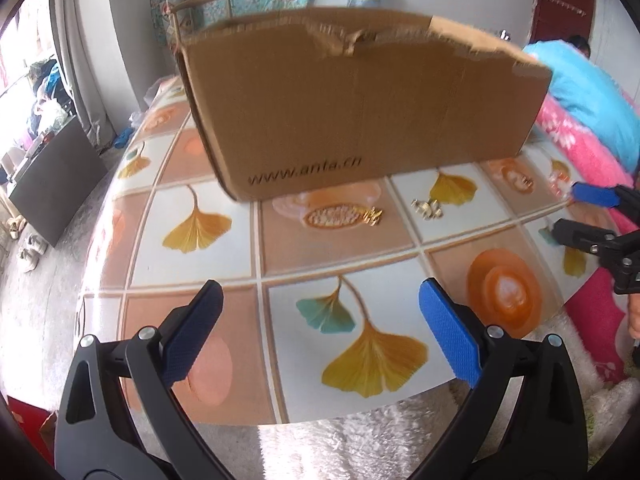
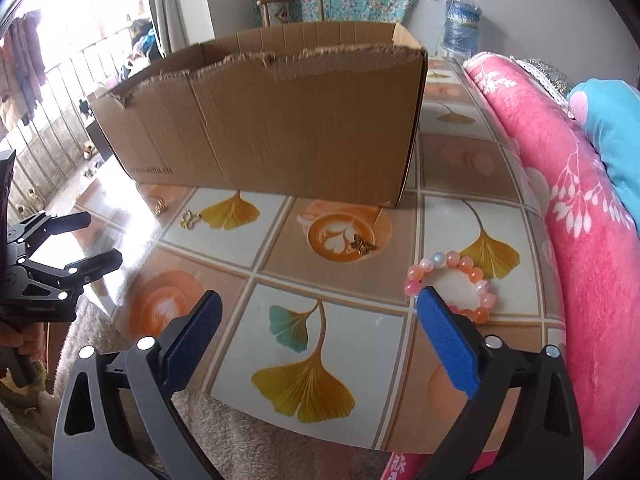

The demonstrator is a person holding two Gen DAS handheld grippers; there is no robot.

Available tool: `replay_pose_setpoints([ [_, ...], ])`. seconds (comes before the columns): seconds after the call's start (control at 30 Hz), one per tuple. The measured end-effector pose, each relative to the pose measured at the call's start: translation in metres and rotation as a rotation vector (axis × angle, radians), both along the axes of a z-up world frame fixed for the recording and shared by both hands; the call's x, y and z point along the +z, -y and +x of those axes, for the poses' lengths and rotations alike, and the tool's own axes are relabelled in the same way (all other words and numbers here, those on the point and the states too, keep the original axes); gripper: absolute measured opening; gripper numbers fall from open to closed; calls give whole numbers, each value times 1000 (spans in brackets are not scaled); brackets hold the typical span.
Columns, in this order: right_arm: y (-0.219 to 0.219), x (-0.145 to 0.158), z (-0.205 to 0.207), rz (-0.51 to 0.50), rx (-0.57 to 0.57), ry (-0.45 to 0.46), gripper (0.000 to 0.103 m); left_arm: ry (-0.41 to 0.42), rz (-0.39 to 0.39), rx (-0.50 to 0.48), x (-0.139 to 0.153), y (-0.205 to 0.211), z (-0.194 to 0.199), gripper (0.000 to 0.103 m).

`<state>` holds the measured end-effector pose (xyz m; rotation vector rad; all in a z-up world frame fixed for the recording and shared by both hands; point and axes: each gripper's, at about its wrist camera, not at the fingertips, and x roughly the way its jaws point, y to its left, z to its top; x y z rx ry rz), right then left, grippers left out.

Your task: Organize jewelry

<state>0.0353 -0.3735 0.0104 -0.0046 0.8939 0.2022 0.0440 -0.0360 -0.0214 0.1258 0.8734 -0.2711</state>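
An open cardboard box [image 1: 360, 100] stands on the patterned table [image 1: 224, 264]; it also shows in the right wrist view [image 2: 272, 120]. Two small gold pieces [image 1: 374, 215] [image 1: 428, 209] lie in front of it; in the right wrist view they show as gold pieces [image 2: 190, 219] [image 2: 160, 205]. A gold butterfly piece [image 2: 363, 245] and a pink and orange bead bracelet [image 2: 452, 280] lie nearer the right gripper. My left gripper [image 1: 320, 336] is open and empty above the table's near edge. My right gripper [image 2: 318, 336] is open and empty, its right finger just in front of the bracelet.
A pink floral blanket [image 2: 580, 220] runs along the table's right side. A white fluffy rug [image 1: 360, 444] lies below the near edge. The right gripper shows at the right of the left view [image 1: 576, 216]; the left gripper shows at the left of the right view [image 2: 104, 240].
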Motion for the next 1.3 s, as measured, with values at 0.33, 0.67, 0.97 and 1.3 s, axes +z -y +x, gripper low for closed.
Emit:
replay_pose_setpoints([
  [0.33, 16, -5, 6, 152, -34, -32, 65, 40, -83, -175, 15, 42, 12, 60],
  [0.67, 23, -10, 9, 183, -58, -35, 58, -63, -82, -199, -3, 69, 36, 27],
  [0.97, 22, -10, 7, 180, -61, -12, 57, -80, -31, -195, -6, 77, 42, 23],
  [1.3, 22, -8, 9, 173, -69, -1, 54, -49, 21, -196, -9, 87, 43, 15],
])
